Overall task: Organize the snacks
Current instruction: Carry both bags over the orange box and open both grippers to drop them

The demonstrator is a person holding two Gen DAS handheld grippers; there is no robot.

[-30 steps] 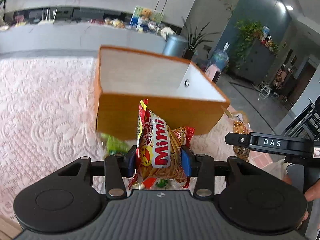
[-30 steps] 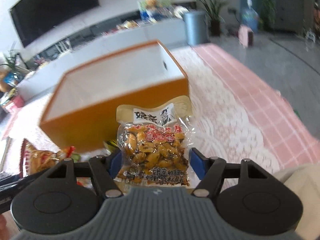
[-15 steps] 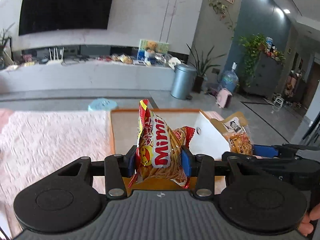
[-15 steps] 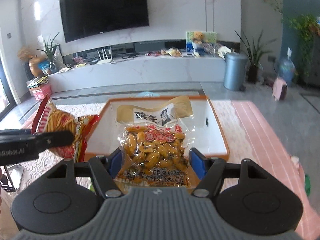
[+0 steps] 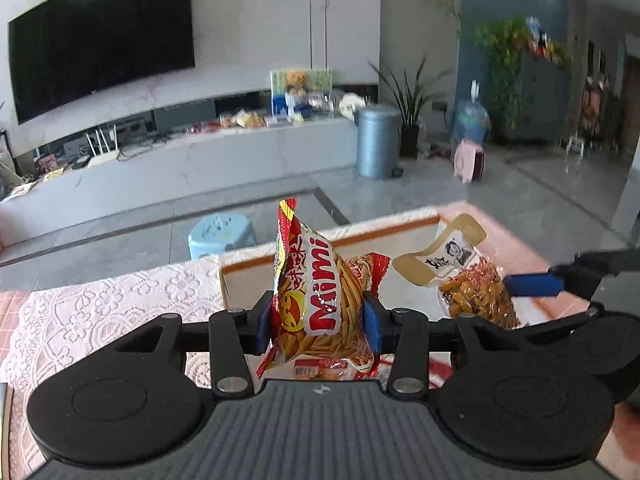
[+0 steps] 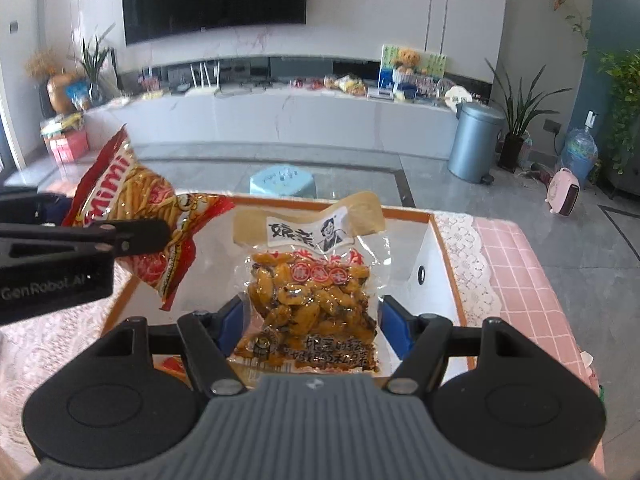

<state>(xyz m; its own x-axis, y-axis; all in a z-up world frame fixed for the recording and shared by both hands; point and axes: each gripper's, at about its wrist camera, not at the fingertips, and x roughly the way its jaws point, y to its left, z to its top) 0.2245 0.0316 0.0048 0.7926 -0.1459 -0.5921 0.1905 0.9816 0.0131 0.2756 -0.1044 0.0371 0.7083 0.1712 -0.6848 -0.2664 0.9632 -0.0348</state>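
Observation:
My left gripper (image 5: 318, 322) is shut on a red and yellow Mimi snack bag (image 5: 320, 300), held above the orange box (image 5: 236, 270) with the white inside. The bag also shows in the right wrist view (image 6: 132, 208). My right gripper (image 6: 312, 320) is shut on a clear bag of yellow beans (image 6: 316, 288) with a cream top label, also over the box (image 6: 440, 264). That bag shows at the right of the left wrist view (image 5: 468, 280). Both bags hang side by side over the box opening.
The box stands on a white lace cloth (image 5: 100, 312) over a pink checked tablecloth (image 6: 520, 280). A red packet (image 5: 320, 370) lies under the left gripper. Beyond the table's far edge are a light blue stool (image 6: 282, 180) and a grey bin (image 6: 474, 140).
Both grippers have risen and moved forward with their bags, from in front of the box's side to above its opening. The views now look across the room.

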